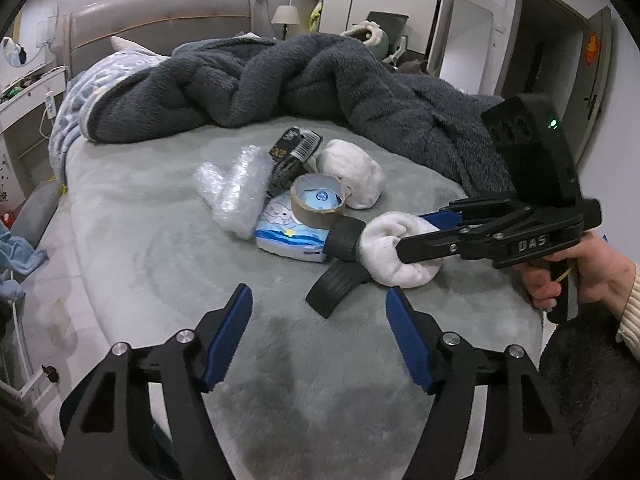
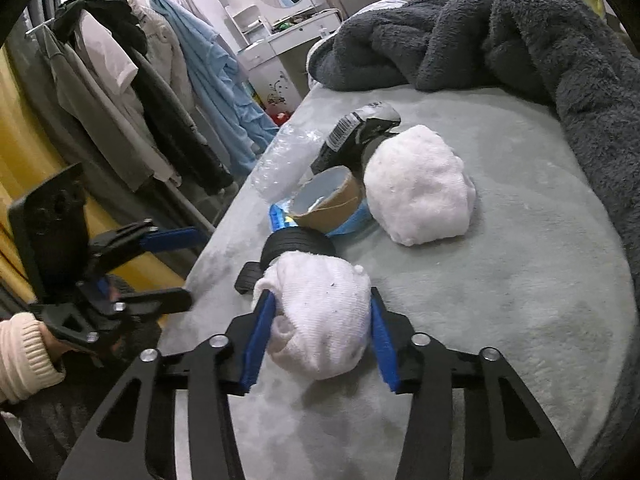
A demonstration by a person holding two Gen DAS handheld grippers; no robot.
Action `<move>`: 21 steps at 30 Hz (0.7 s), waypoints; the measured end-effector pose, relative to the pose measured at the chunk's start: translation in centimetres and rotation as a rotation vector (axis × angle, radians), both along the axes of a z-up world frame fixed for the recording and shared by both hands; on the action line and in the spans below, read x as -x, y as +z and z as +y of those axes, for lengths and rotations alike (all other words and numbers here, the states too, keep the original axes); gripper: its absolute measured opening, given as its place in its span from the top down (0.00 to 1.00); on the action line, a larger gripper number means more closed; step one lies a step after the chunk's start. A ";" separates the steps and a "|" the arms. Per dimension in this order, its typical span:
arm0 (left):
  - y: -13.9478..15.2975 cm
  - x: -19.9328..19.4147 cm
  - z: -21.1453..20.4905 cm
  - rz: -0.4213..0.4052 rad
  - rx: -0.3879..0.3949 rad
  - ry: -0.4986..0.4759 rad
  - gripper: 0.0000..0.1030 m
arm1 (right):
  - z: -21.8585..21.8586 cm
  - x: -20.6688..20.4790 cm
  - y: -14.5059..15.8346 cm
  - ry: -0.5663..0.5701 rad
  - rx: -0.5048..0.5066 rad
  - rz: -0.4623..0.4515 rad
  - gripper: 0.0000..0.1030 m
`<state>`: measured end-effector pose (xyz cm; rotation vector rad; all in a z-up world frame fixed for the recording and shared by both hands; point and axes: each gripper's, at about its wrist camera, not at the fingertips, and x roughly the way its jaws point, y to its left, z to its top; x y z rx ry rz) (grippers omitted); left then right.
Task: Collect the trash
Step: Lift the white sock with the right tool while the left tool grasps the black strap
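A pile of items lies on the grey-green bed (image 1: pixel 160 248): bubble wrap (image 1: pixel 236 188), a black snack wrapper (image 1: pixel 294 152), a cardboard tape core (image 1: pixel 318 200), a blue tissue pack (image 1: pixel 286 236), a white sock ball with black cuff (image 1: pixel 400 252) and a second white sock ball (image 1: pixel 354 172). My right gripper (image 2: pixel 322 314) has its blue pads on both sides of the near sock ball (image 2: pixel 320 312), touching it. My left gripper (image 1: pixel 320 312) is open and empty, hovering short of the pile. The far sock ball (image 2: pixel 420 184), tape core (image 2: pixel 328 200) and wrapper (image 2: pixel 360 132) lie beyond.
A dark fluffy blanket (image 1: pixel 300 76) is heaped across the back of the bed. A clothes rack with hanging garments (image 2: pixel 140 80) stands left of the bed. A white dresser (image 2: pixel 288 40) and headboard (image 1: pixel 160 20) are behind.
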<state>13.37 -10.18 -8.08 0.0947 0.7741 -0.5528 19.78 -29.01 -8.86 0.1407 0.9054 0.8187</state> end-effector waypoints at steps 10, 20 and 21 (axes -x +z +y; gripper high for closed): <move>-1.1 -1.7 -1.1 0.022 -0.002 -0.020 0.42 | -1.6 0.0 1.1 -0.035 -0.047 -0.032 0.63; -2.4 -2.7 -2.7 0.063 -0.056 -0.046 0.62 | -2.8 0.6 1.5 -0.040 -0.084 -0.041 0.64; -2.4 -2.7 -2.8 0.064 -0.058 -0.044 0.62 | -2.8 0.6 1.4 -0.041 -0.081 -0.039 0.64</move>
